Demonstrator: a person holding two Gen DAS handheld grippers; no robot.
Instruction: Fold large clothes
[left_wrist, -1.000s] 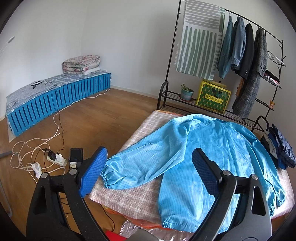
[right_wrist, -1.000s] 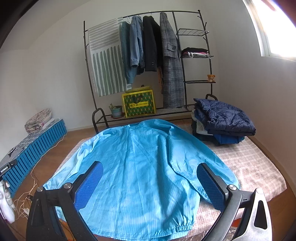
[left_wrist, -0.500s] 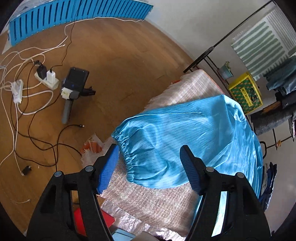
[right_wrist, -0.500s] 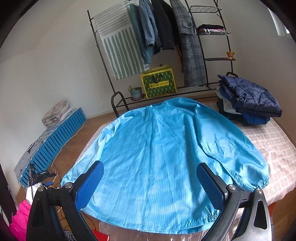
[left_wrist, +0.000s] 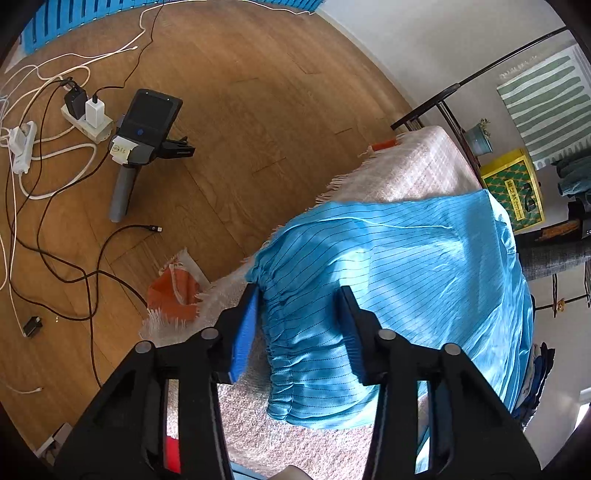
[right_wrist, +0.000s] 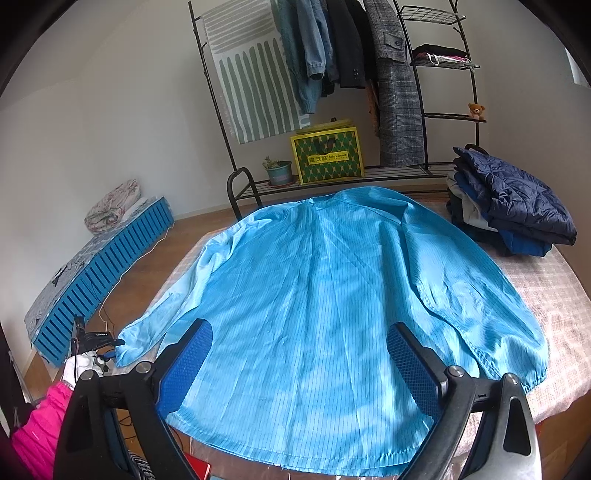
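Bedroom with a wood floor (left_wrist: 229, 110) and a desk (right_wrist: 561, 314) under a pinkish woven cover, so there's room to spread stuff out. The blue striped jacket (right_wrist: 325, 295) lies flat, back up. Left gripper (left_wrist: 297, 325) straddles the left sleeve cuff (left_wrist: 295, 332), jaws apart, probably lining up a pinch. Right gripper (right_wrist: 299, 363) hovers over the hem, jaws wide apart, holding nothing.
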